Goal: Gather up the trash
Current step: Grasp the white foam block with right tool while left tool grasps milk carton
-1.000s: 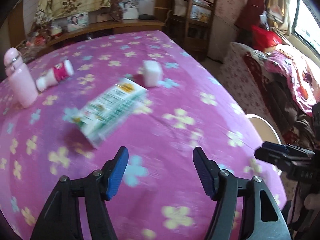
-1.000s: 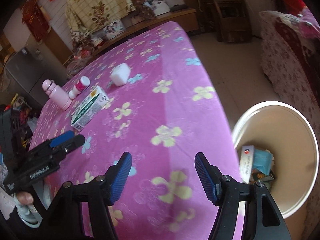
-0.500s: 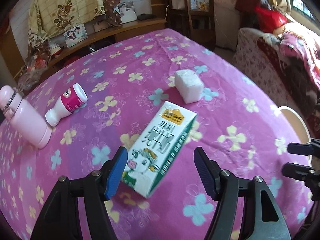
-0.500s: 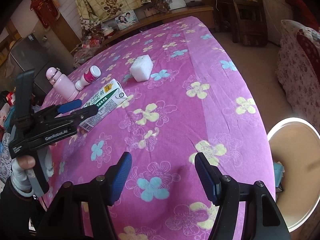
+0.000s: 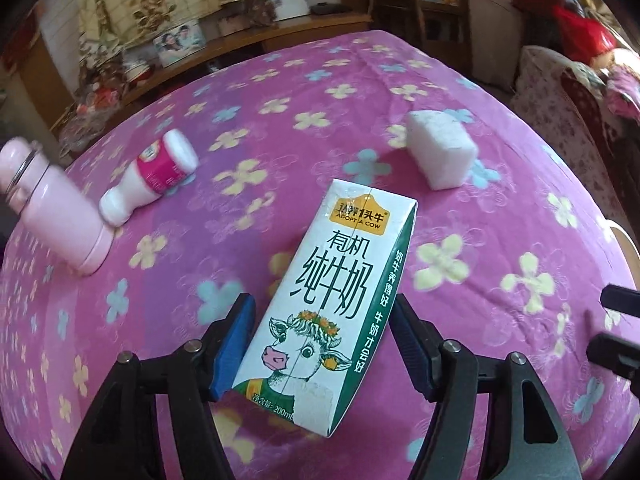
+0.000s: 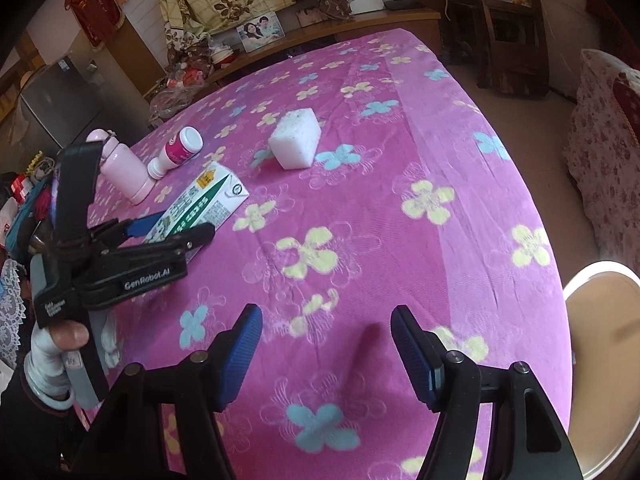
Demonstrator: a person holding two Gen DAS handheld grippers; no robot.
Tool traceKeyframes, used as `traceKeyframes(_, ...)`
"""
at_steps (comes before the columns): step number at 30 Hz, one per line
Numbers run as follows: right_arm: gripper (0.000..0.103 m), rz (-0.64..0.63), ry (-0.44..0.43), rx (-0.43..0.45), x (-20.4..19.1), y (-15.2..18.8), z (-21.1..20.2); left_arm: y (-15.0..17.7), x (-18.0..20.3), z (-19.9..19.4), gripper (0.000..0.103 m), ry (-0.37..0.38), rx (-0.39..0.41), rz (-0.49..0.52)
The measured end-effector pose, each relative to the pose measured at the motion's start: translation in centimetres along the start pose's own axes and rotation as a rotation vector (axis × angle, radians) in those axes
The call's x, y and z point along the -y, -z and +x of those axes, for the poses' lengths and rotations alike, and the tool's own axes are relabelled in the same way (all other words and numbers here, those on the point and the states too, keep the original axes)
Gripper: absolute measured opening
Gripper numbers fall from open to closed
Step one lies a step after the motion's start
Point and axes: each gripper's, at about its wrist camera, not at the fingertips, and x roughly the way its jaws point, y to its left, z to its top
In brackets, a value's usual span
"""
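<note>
Floral tablecloth (image 5: pixel 460 92); milk carton (image 5: pixel 332 304) between left gripper (image 5: pixel 322 344) pads (untouched).

Bin (image 6: pixel 600 364) cut off at edge

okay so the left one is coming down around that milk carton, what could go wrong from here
1. The milk carton lies at an angle between the open pads of the left hand-held gripper; closing now could twist it or let it slip out.
2. Squeezing hard might crush the carton and spill any leftovers onto the pink tablecloth.
3. The bin sits past the table edge, near the right hand-held gripper; the two could collide on the way.
</note>
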Motion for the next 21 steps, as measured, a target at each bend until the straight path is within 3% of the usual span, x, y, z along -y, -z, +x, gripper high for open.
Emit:
traceKeyframes(8,0.07,-0.041,0.005,-0.01,-2.1,-3.3,3.6,2.1,-4.1,-0.9,0.069,-0.066,-0.031,-0.106)
traceKeyframes(21,0.073,-0.065,0.073,0.06,-3.9,-10.0,6.1,2.0,-6.7,0.0,0.069,0.016,-0.063,-0.23)
